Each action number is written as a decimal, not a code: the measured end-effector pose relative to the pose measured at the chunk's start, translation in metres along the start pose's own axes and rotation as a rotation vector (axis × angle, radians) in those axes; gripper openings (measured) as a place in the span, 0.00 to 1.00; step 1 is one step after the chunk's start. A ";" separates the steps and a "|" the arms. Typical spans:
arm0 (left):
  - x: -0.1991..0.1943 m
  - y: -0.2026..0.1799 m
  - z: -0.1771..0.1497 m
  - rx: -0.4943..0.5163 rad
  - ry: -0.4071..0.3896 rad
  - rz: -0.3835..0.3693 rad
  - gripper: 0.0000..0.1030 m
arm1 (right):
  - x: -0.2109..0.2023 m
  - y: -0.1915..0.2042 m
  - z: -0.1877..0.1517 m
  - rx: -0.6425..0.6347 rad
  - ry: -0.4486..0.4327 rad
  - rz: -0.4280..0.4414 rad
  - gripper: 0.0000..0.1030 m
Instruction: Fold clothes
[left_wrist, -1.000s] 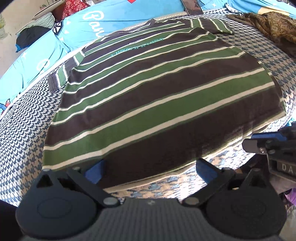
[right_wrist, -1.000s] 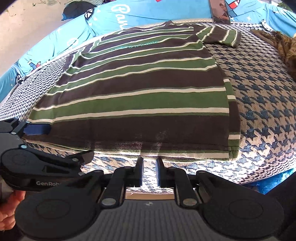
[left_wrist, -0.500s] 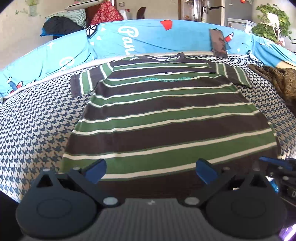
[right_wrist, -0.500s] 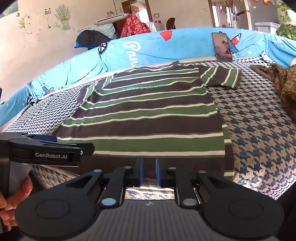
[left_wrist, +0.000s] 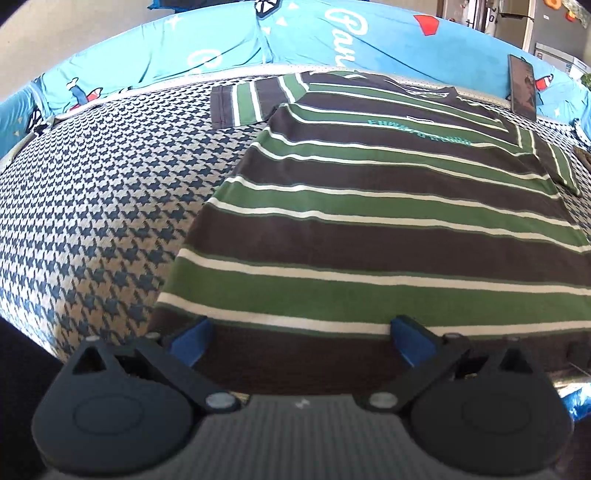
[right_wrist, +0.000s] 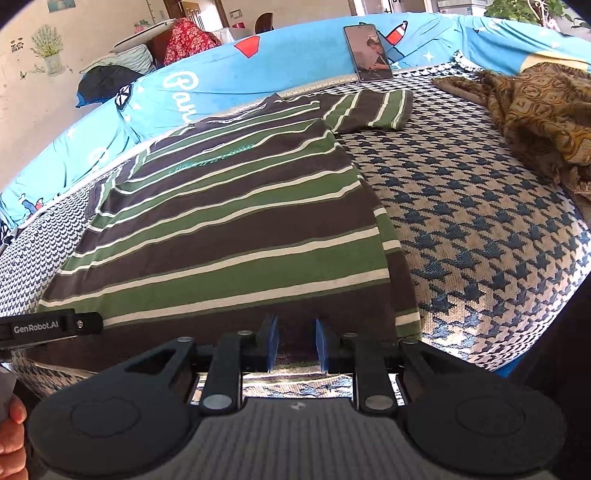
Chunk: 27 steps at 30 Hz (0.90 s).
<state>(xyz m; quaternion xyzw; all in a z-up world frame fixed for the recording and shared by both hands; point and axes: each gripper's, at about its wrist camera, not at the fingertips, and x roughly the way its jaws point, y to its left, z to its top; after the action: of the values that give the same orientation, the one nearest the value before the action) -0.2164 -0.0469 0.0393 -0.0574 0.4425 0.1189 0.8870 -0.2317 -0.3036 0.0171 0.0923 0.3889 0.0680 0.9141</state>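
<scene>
A brown, green and white striped T-shirt (left_wrist: 369, 229) lies flat, front up, on the houndstooth bed cover (left_wrist: 92, 206), collar at the far side. My left gripper (left_wrist: 299, 338) is open wide just above the near hem, close to the shirt's left corner, with nothing between its blue pads (left_wrist: 192, 336). My right gripper (right_wrist: 295, 345) hovers at the near hem of the T-shirt (right_wrist: 229, 221), near its right corner. Its jaws stand a narrow gap apart and hold nothing. In the right wrist view the left gripper's body (right_wrist: 51, 326) shows at the left edge.
A phone (right_wrist: 367, 53) leans against the blue cushions (right_wrist: 221, 77) behind the collar. A brown patterned cloth (right_wrist: 535, 107) is heaped at the far right of the bed cover (right_wrist: 480, 221). A hand (right_wrist: 11, 435) shows at the lower left.
The left gripper has swung left along the hem toward the shirt's left corner. The right gripper has shifted toward the right corner, and its jaws have parted slightly.
</scene>
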 end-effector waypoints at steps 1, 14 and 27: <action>0.000 0.001 0.000 -0.002 0.000 0.004 1.00 | 0.000 -0.001 0.000 0.004 0.001 -0.001 0.19; -0.006 0.003 0.025 -0.021 -0.047 -0.022 1.00 | -0.003 0.009 0.031 -0.052 -0.030 0.094 0.23; 0.033 -0.022 0.059 0.092 -0.036 0.004 1.00 | 0.054 0.023 0.092 -0.104 0.008 0.132 0.27</action>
<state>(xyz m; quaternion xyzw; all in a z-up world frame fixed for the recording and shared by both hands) -0.1463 -0.0502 0.0486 -0.0137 0.4317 0.1014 0.8962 -0.1295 -0.2808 0.0469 0.0700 0.3814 0.1484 0.9097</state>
